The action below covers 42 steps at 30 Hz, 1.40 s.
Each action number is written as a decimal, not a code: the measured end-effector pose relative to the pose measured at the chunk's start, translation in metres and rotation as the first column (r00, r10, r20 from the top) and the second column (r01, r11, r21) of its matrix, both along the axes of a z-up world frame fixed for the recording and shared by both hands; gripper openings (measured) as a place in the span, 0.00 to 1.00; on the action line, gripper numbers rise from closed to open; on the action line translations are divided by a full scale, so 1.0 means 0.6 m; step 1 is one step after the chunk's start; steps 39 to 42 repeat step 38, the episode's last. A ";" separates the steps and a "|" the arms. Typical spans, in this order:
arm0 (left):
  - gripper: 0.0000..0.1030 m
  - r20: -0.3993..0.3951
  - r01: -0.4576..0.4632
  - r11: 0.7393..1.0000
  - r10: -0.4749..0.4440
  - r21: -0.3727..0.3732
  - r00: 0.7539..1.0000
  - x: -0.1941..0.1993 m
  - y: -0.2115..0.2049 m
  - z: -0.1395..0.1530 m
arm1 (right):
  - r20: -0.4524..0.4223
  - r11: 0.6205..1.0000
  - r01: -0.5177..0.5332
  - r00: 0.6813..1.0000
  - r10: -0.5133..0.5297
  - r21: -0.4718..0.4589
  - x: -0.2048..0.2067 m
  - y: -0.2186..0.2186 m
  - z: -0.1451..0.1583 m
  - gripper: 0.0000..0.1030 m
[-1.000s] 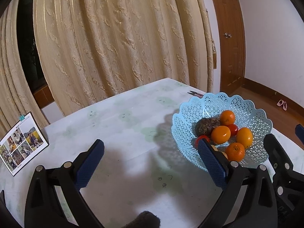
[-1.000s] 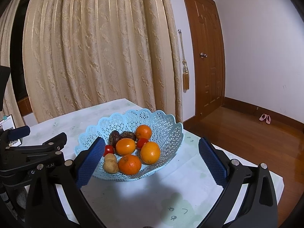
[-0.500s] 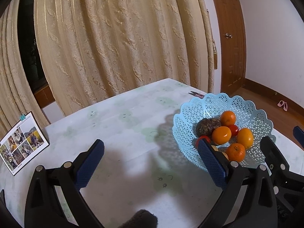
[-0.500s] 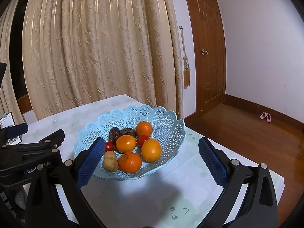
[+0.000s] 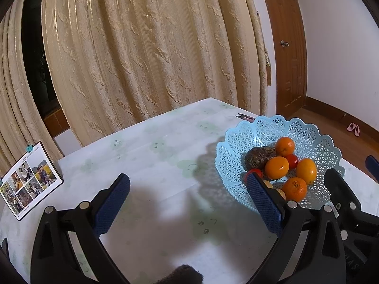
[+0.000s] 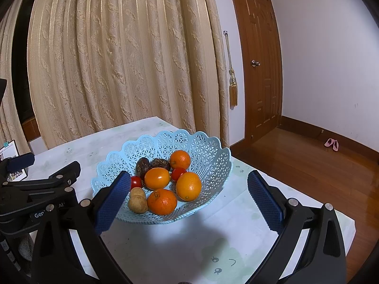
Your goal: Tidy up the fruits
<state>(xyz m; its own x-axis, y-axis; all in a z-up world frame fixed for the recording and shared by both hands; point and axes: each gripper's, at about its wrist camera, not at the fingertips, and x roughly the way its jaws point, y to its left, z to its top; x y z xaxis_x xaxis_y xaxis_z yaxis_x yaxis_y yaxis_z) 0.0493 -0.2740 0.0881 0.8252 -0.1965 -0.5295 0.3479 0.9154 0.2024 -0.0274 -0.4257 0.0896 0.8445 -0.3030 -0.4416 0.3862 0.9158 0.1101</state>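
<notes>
A pale blue lattice basket [image 6: 163, 142] with a scalloped rim was seen sitting upright on a white table [image 6: 236, 213], toward its right side and close to the far right corner. Fruit was piled in its middle: four oranges — one [image 6: 157, 178] in the centre with its long axis lying left to right, one oval [image 6: 188, 186] standing more upright at the right, one round [image 6: 162, 201] nearest, stem scar turned up, and one [image 6: 180, 159] at the far side. Two small red tomatoes [image 6: 178, 173], two dark wrinkled fruits [image 6: 142, 166] and a tan potato-like piece [image 6: 137, 200] were tucked among them.

The right gripper [image 6: 188, 200] was held just in front of the basket, jaws spread wide and holding nothing; its left pad overlapped the basket's near-left rim in view. The left gripper [image 5: 188, 203] was held over bare table to the left of the basket, jaws likewise wide apart and empty.

Open tabletop was left to the basket's left and near side; on the right, the table edge lay near, with wooden floor [image 6: 308, 165] beyond. A cream curtain [image 6: 118, 59] hung close behind the far edge. A photo calendar [image 5: 27, 179] was propped at the far left; its heading was too small to read. On the left gripper's body, letters beginning "Gen" could be made out — the rest was hidden.
</notes>
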 end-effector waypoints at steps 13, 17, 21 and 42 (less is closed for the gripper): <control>0.95 0.003 -0.001 1.000 0.001 0.012 1.000 -0.001 -0.001 -0.002 | 0.000 1.000 0.000 1.000 0.000 0.000 0.000 0.000 0.000 0.97; 0.95 0.002 -0.001 1.000 0.001 0.011 1.000 -0.001 -0.001 -0.002 | 0.000 1.000 0.000 1.000 0.000 0.000 0.000 0.000 0.000 0.97; 0.95 -0.001 0.002 1.000 -0.002 0.006 1.000 -0.002 0.001 -0.004 | -0.001 1.000 0.000 1.000 0.000 0.001 0.000 0.000 0.000 0.97; 0.95 -0.052 -0.013 1.000 0.014 0.010 0.999 -0.006 0.035 -0.001 | -0.028 0.999 -0.013 1.000 0.013 0.030 0.005 -0.008 -0.006 0.97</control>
